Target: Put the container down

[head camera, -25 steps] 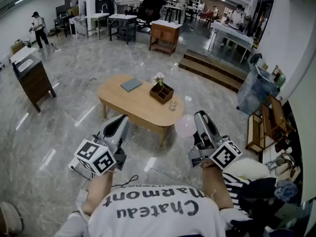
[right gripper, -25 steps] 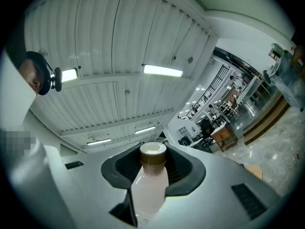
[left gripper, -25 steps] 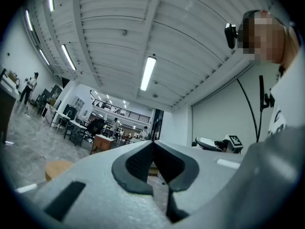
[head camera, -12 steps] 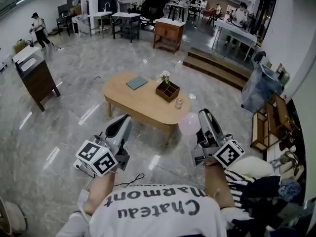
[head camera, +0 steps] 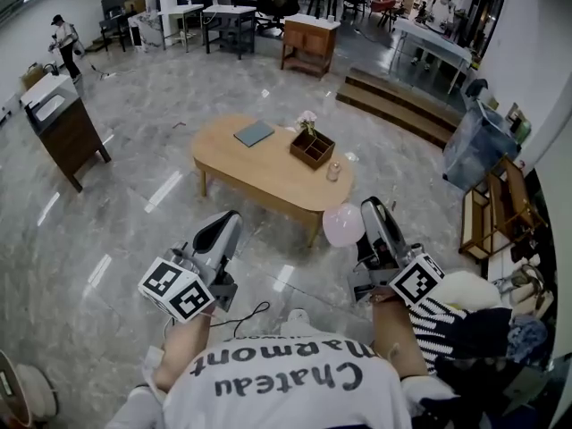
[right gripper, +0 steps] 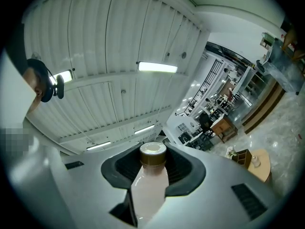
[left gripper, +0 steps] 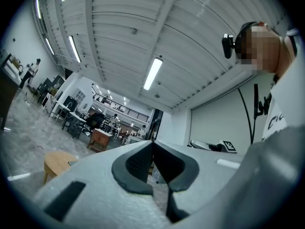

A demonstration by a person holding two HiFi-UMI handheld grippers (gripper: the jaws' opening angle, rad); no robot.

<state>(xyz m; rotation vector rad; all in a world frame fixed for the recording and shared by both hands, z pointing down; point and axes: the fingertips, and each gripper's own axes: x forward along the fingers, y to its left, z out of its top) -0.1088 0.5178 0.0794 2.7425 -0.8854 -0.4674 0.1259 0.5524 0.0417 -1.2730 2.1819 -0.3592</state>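
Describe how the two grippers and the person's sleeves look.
The left gripper and right gripper are pale grey tapered shells with dark textured pads. Each carries a white cube with black square markers. A thin black cable hangs near the left one. The T-shirt is white, short-sleeved.

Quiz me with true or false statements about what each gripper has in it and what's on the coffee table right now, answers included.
1. The right gripper is clamped on a pink bottle with a gold cap. True.
2. The left gripper holds a book. False: its jaws are together on nothing; the book lies on the oval table.
3. The pink bottle stands on the oval table. False: it is in the right gripper, away from the table.
4. A wooden box with flowers sits on the oval table. True.
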